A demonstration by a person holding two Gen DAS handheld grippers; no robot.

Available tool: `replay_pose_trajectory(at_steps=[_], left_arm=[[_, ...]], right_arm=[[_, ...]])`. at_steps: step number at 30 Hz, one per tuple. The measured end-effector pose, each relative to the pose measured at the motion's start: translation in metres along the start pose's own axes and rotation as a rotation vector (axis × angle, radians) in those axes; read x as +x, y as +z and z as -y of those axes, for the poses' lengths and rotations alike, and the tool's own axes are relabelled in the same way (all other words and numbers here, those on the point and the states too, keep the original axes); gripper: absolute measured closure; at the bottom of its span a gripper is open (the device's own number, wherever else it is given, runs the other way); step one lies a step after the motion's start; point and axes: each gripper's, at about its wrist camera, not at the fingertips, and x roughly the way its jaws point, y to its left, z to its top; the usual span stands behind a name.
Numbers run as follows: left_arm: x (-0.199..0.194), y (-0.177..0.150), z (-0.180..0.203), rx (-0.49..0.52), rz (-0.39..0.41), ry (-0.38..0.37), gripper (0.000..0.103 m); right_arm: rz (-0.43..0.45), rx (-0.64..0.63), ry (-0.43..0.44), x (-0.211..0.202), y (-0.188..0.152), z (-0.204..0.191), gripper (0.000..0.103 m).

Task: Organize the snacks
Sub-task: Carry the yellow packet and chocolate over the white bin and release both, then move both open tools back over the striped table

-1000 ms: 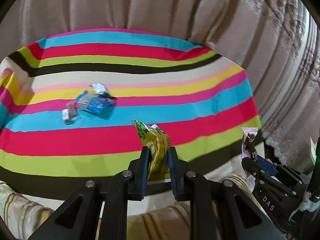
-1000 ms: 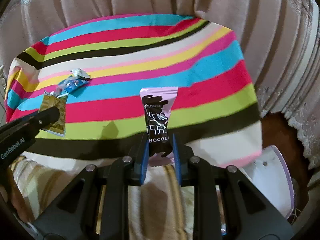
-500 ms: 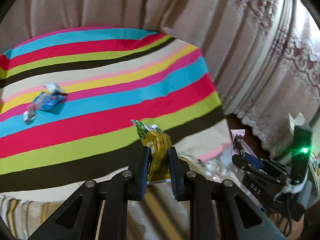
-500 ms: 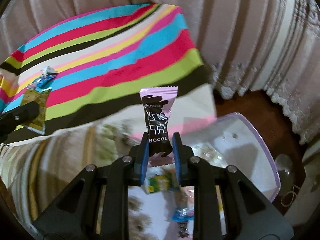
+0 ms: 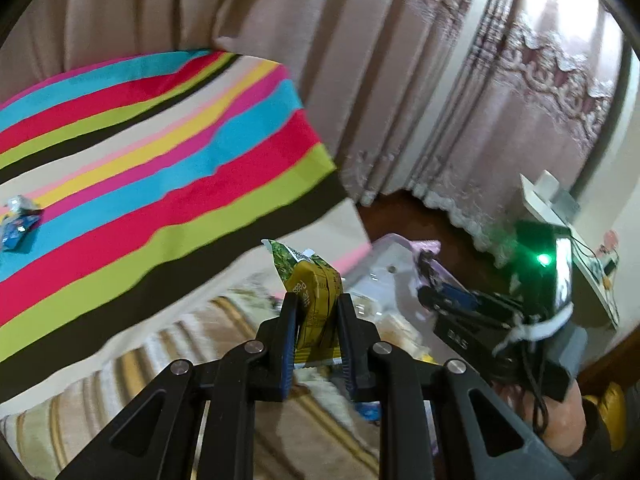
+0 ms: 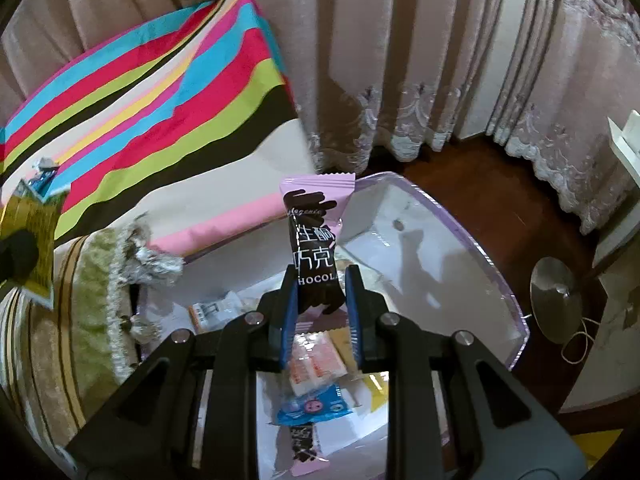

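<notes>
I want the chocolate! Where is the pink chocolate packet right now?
The pink chocolate packet is pinched upright in the right claw, in the middle of the right wrist view, above the clear bin holding other snacks.

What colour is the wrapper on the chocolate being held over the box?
The chocolate has a pink wrapper with a dark brown front, clearest in the right wrist view.

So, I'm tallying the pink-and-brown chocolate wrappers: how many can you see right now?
2. One pink-and-brown chocolate wrapper stands clamped in the right gripper over the clear plastic bin; another lies in the bin beneath a blue packet. More may be hidden underneath.
</notes>
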Motion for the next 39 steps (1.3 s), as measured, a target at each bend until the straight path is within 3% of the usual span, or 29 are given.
replay_pose_trajectory(at_steps=[4,6,7,8,9,14,19,22,23,26,31,36,39], left_arm=[[0.006,-0.001,0.011,0.008,-0.029,-0.067,0.08],[0.01,-0.002,0.011,0.001,-0.058,-0.09,0.065],[0.011,-0.001,0.011,-0.001,-0.058,-0.083,0.053],[0.011,-0.001,0.01,-0.008,-0.053,-0.074,0.045],[0.009,0.0,0.008,-0.018,-0.042,-0.073,0.045],[0.005,0.0,-0.001,-0.032,-0.029,-0.042,0.045],[-0.01,0.005,-0.011,-0.017,0.049,0.077,0.043],[-0.032,0.009,-0.021,-0.014,0.169,0.193,0.026],[-0.041,0.01,-0.028,-0.007,0.218,0.233,0.026],[-0.059,0.011,-0.058,-0.032,0.263,0.292,0.026],[-0.073,0.01,-0.117,-0.123,0.232,0.378,0.026],[-0.09,-0.004,-0.203,-0.382,0.214,0.373,0.026],[-0.101,-0.011,-0.238,-0.454,0.234,0.412,0.029]], right_arm=[[-0.001,0.027,-0.001,0.003,0.002,0.011,0.077],[0.0,0.039,-0.002,0.003,0.003,0.013,0.074],[-0.001,0.041,-0.005,0.004,0.003,0.013,0.07],[0.0,0.042,-0.011,0.004,0.004,0.013,0.056],[0.005,0.04,-0.014,0.004,0.005,0.012,0.039],[0.042,0.012,-0.008,-0.004,0.009,0.001,0.03],[0.115,-0.065,-0.013,-0.021,0.016,-0.027,0.022],[0.16,-0.098,-0.025,-0.031,0.021,-0.048,0.015],[0.173,-0.107,-0.027,-0.034,0.023,-0.054,0.015],[0.226,-0.15,-0.021,-0.045,0.028,-0.077,0.013],[0.28,-0.18,0.094,-0.058,0.038,-0.111,0.013],[0.224,-0.219,0.247,-0.053,0.049,-0.153,0.013],[0.229,-0.269,0.272,-0.051,0.047,-0.181,0.013]])
